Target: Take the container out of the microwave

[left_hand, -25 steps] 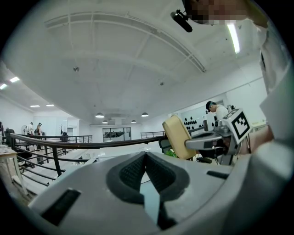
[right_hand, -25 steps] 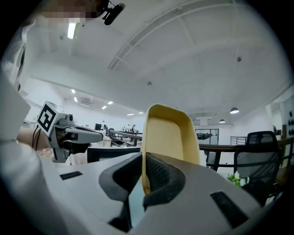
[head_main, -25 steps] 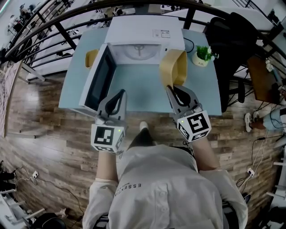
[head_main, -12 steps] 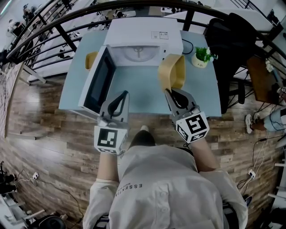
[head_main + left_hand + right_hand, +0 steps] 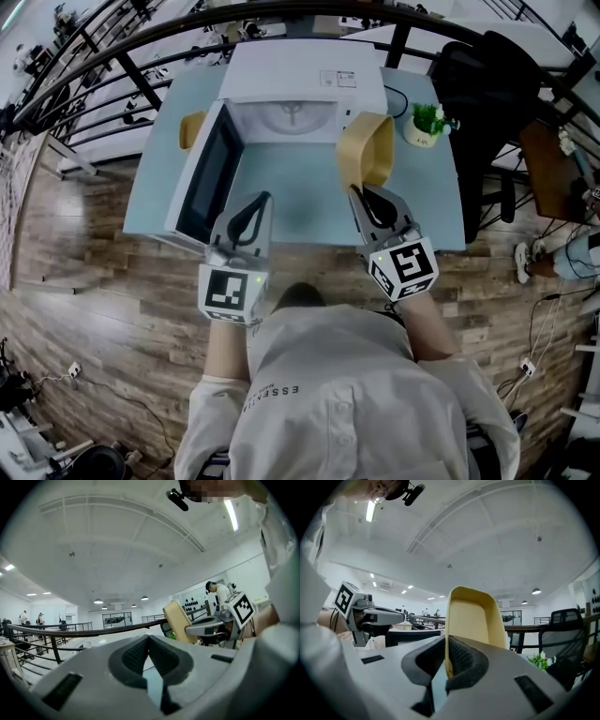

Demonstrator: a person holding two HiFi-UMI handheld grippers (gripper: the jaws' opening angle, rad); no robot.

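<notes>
The right gripper (image 5: 360,188) pinches the rim of the yellow container (image 5: 367,148), tipped on edge over the table (image 5: 300,192) outside the open microwave (image 5: 305,70), while the left gripper (image 5: 260,198) is closed and empty.

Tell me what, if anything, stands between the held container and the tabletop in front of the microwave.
Nothing visible does. The right tool is shut on the rim of the container, already outside the microwave; the table below it shows no objects. The open door stands to its left, the potted plant to its right.
</notes>
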